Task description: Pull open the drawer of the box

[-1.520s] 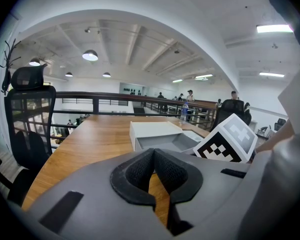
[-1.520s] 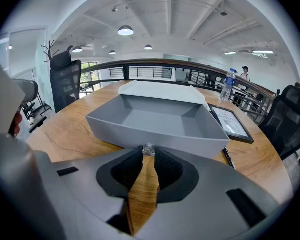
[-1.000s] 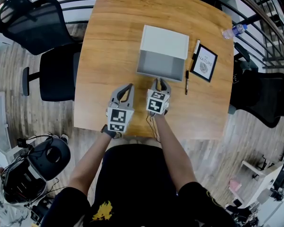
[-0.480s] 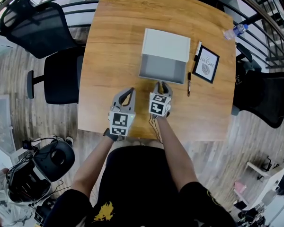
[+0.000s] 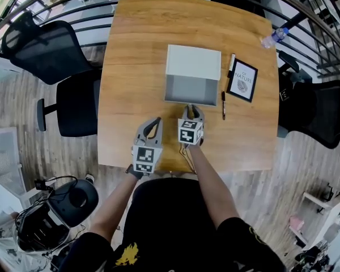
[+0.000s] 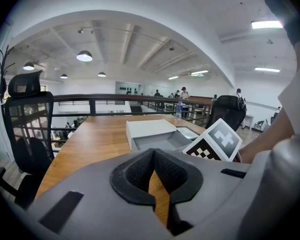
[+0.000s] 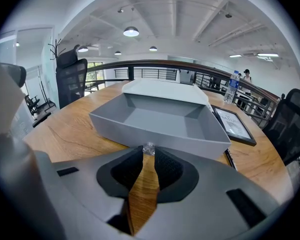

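Note:
A white box point(image 5: 194, 62) sits mid-table on the wooden table point(image 5: 130, 67), and its grey drawer point(image 5: 191, 89) is slid out toward me and empty. My right gripper point(image 5: 191, 107) is at the drawer's front wall. In the right gripper view the right gripper point(image 7: 149, 151) is shut on the small clear knob point(image 7: 148, 148) of the drawer point(image 7: 160, 119). My left gripper point(image 5: 154, 120) hovers left of it near the front edge, apart from the box. In the left gripper view the left gripper point(image 6: 153, 154) is shut with nothing in it, and the box point(image 6: 150, 129) lies ahead.
A framed picture point(image 5: 242, 80), a black pen point(image 5: 223, 103) and a white marker point(image 5: 232, 61) lie right of the box. A water bottle point(image 5: 271, 37) stands at the far right corner. Black office chairs point(image 5: 42, 44) point(image 5: 317, 118) flank the table, with a railing behind.
The head view has shifted a little. The drawer stays out and both grippers keep their places relative to it.

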Tool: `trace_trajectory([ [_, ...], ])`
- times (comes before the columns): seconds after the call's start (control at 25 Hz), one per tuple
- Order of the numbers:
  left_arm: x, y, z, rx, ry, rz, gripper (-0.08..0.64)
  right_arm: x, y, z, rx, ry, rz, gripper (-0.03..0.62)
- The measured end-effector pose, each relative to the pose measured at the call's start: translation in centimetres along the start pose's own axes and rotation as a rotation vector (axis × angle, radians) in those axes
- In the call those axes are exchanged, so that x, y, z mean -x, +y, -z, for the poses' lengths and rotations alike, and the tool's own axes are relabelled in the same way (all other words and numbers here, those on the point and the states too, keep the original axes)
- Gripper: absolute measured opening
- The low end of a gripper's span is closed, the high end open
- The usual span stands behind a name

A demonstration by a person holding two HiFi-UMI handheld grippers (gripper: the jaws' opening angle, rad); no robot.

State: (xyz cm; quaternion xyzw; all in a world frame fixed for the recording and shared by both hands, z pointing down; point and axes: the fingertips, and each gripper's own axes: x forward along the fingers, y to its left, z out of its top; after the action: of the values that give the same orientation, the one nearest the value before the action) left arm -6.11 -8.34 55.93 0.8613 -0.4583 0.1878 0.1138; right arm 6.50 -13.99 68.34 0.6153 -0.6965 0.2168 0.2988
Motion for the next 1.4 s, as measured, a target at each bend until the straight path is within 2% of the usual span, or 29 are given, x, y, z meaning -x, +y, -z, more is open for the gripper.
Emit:
trace_trajectory([
  [0.4,0.5,-0.2,-0.2,-0.005,0.012,0.012,0.018,0.9,-0.3,-0.7,-0.022,-0.012,0.017,0.067],
  [0.52,0.6,-0.2,-0.7,-0.010,0.008,0.018,0.018,2.0,-0.4,-0.8,-0.021,-0.013,0.014,0.044],
  [0.68,0.2,-0.3,-1.9,-0.023,-0.005,0.034,0.018,5.1,-0.8,-3.3,-0.033,-0.113,0.007,0.017],
  [0.88,0.0,-1.3,-5.9,-0.032,-0.072,0.060,0.018,9.9,-1.6,-7.8,0.041,-0.249,-0.021,0.000],
  [1.24,1.4,-4.4,-12.7,-0.074,-0.181,0.128,0.018,16.7,-3.1,-13.7,0.118,-0.413,-0.081,0.000],
  [1.4,2.0,-5.2,-14.2,-0.084,-0.210,0.146,0.018,19.3,-4.1,-16.0,0.130,-0.472,-0.067,0.000],
])
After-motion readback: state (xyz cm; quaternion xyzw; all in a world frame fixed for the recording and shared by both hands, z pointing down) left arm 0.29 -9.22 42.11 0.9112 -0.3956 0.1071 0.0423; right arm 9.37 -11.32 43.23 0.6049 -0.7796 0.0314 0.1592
